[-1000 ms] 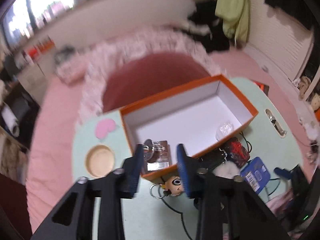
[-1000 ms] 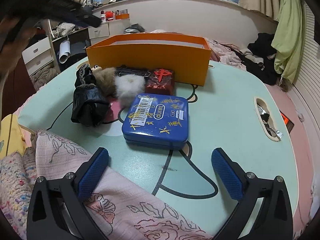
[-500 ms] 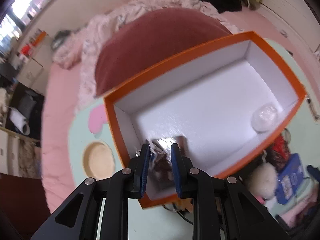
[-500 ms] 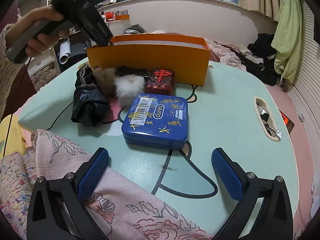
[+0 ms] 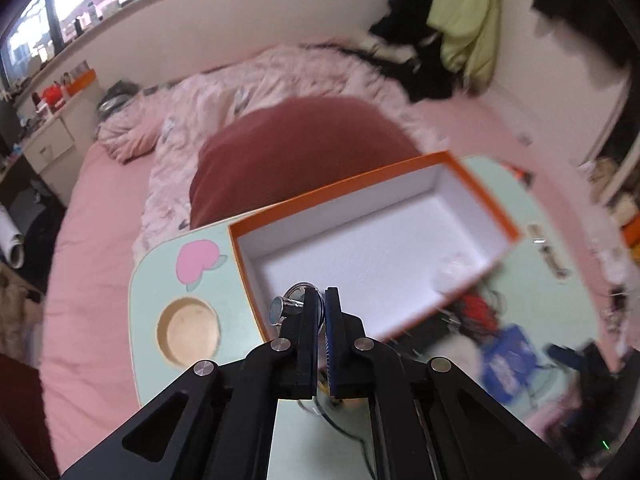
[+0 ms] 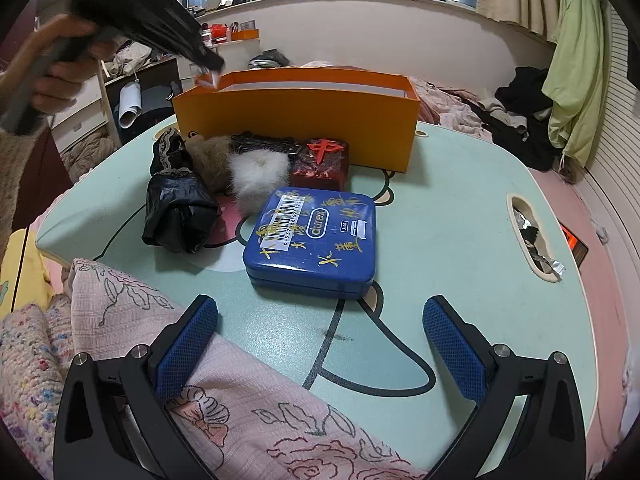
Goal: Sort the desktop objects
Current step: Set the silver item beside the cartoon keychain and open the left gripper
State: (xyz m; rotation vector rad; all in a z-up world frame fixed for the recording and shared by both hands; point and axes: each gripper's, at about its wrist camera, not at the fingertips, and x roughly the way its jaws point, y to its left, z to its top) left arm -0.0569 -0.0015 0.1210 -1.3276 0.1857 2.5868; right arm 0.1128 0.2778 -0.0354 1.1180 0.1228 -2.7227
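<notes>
Your left gripper [image 5: 320, 320] has just closed, pinching a small silver-capped item [image 5: 287, 307] over the orange box [image 5: 472, 248]; your right gripper [image 6: 320, 344] is spread wide near a blue tin [image 6: 316, 240].

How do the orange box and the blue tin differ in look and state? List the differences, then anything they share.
The orange box is open-topped with tall walls; the blue tin is lidded and flat. The box is plain orange outside; the tin bears a barcode label and yellow writing. Both rest on the mint-green table, apart from each other.
</notes>
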